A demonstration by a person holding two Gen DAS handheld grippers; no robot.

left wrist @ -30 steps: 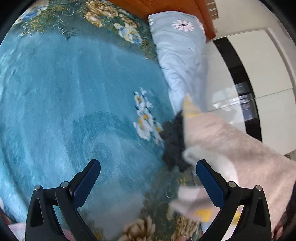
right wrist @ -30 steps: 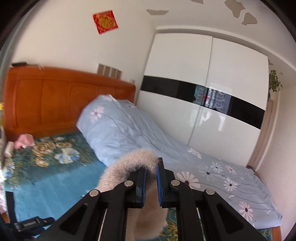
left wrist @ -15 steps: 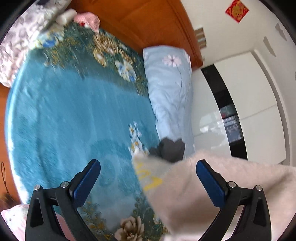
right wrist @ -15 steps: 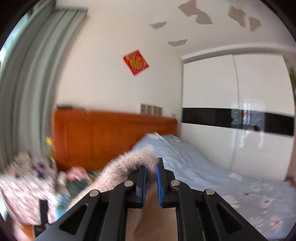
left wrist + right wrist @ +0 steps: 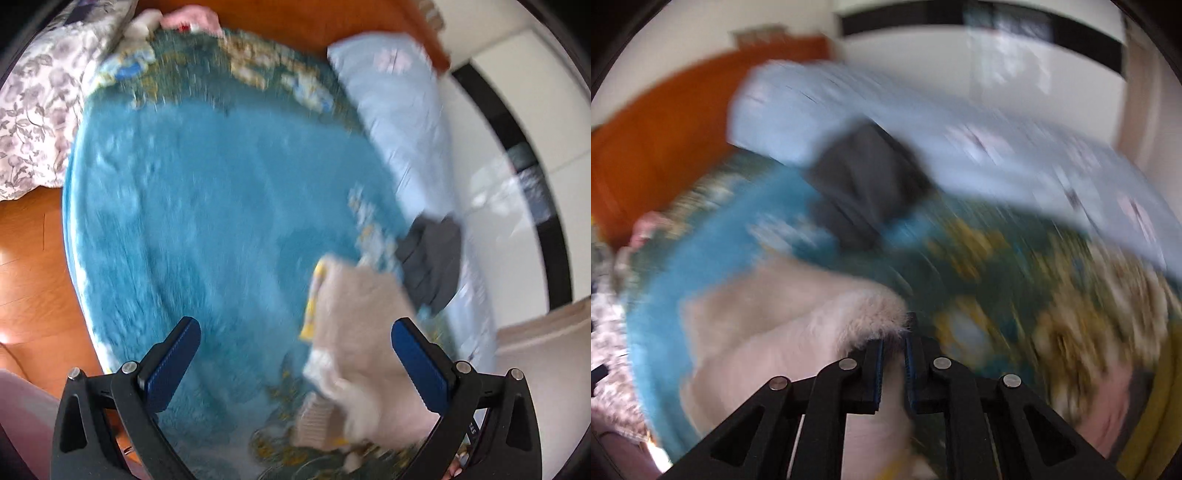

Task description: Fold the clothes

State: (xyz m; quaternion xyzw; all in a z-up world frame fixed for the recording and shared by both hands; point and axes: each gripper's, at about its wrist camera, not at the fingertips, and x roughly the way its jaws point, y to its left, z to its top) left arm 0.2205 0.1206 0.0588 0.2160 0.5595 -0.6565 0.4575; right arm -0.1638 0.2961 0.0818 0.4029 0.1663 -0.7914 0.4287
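A fluffy beige garment (image 5: 362,332) with yellow trim hangs over the teal floral blanket (image 5: 207,206) at the lower right of the left wrist view. My left gripper (image 5: 295,358) is open and empty above the blanket, its right finger beside the garment. My right gripper (image 5: 893,358) is shut on the beige garment (image 5: 798,332), which drapes down to the left. A folded dark grey garment (image 5: 864,177) lies on the blanket by the light blue quilt; it also shows in the left wrist view (image 5: 432,258). Both views are motion-blurred.
A light blue flowered quilt (image 5: 399,110) lies along the bed's far side. An orange wooden headboard (image 5: 657,133) stands behind. A grey floral pillow (image 5: 33,99) sits at the left. Wood floor (image 5: 29,266) runs along the bed's left edge. A white wardrobe (image 5: 546,110) stands at the right.
My right gripper has swung down from facing the wall toward the bed, still holding the beige garment. The garment has dropped lower over the blanket. The left view has pulled back.
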